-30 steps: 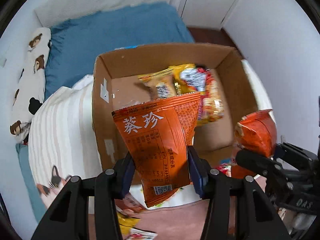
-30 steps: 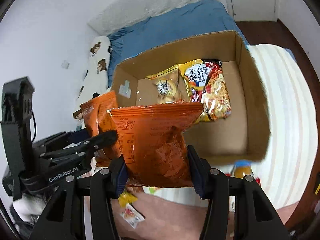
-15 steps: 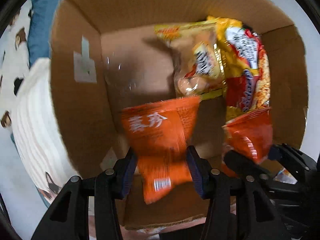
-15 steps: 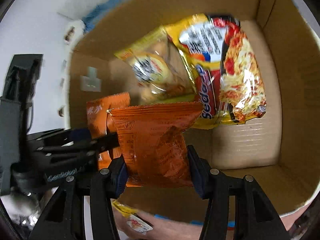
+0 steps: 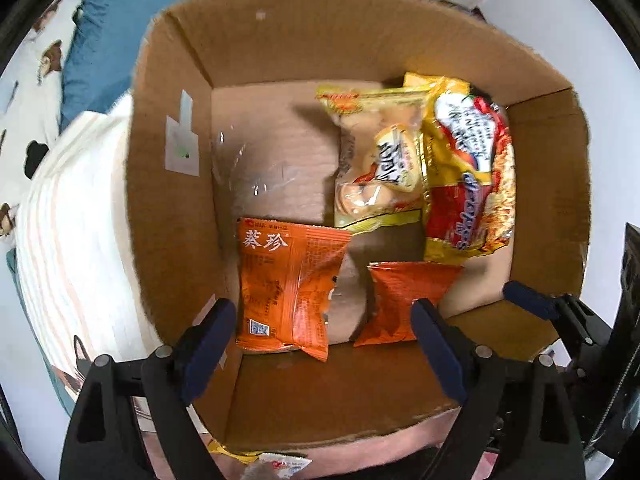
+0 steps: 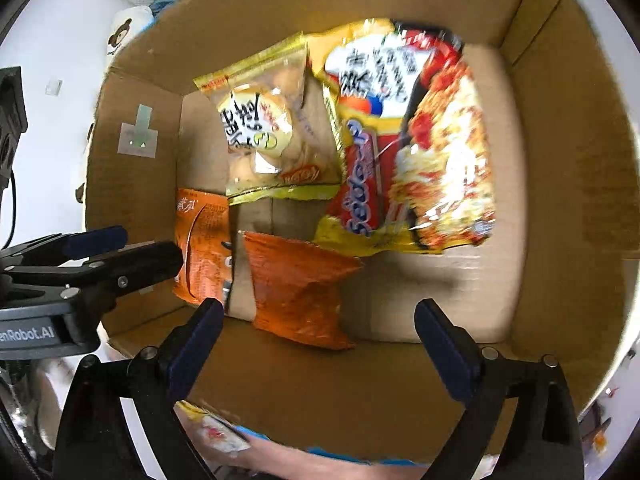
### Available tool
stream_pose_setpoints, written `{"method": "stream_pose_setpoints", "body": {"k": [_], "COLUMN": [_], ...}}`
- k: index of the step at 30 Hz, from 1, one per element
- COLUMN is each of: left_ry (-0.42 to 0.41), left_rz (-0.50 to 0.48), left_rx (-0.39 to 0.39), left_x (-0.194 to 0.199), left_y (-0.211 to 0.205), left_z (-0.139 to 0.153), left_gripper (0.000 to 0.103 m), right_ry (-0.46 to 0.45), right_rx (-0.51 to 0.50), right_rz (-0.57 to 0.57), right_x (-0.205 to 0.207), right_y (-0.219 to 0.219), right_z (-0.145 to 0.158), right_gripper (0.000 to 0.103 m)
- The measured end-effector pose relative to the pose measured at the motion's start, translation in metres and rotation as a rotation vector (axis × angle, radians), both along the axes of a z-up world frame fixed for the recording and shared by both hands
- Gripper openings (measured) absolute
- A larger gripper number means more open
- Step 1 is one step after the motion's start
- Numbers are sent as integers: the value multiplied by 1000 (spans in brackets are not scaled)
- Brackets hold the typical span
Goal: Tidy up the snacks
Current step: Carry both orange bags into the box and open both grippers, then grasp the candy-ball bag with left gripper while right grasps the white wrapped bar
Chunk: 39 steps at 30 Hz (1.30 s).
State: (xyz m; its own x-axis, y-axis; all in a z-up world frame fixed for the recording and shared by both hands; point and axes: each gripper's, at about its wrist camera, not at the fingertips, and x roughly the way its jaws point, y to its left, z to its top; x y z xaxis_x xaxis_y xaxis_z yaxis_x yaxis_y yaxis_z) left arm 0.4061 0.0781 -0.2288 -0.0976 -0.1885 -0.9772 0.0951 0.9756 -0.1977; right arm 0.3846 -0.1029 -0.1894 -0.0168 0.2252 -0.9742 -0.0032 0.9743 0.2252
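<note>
Your box (image 5: 172, 208) sat open on the striped bedding (image 5: 76, 240). Inside it lay, largest first: noodle pack (image 5: 468, 176) by the right wall, bun bag (image 5: 376, 160) touching its left edge, and two orange packets (image 5: 288, 288) (image 5: 400, 300) on the near floor, apart. Your left gripper (image 5: 320, 344) and right gripper (image 6: 320, 340) were both spread wide, holding nothing.

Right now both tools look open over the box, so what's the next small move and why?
Probably lift both tools straight up out of the cardboard box. The left tool and right tool are open, and both orange snack packets already lie on the box floor, and more snacks lie outside.
</note>
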Motion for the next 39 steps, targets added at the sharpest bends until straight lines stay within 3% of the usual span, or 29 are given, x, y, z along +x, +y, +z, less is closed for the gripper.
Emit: {"method": "stream_pose_setpoints", "body": {"k": [10,22,28,33,36,39], "left_ry": [-310,-507,-594,-580,-544,-465], "left_rz": [67,93,119,178,191,125], "left_rx": [72,69,65,53,93,177], "left_x": [-50,-121,-163,-198,-212,-212], "left_y": [-12,-23,-25,-23,-26,-40], "left_z": [72,124,149,138,111,66], "left_gripper": [89,89,89,89,89,89], "right_ry": [-242,-429,-473,-427,-378,-295], "right_rx": [-119,-128,-62,14,0,24], "right_rz": [28,12,-11,-42,-54,-114], "right_x": [-41,-111,-152,-186,-203,-217], "right_y": [-10,-14,-24,-45,-62,-92], "right_z": [69,127,151,137,112,79], "right_gripper": [98,98,98,98,98,98]}}
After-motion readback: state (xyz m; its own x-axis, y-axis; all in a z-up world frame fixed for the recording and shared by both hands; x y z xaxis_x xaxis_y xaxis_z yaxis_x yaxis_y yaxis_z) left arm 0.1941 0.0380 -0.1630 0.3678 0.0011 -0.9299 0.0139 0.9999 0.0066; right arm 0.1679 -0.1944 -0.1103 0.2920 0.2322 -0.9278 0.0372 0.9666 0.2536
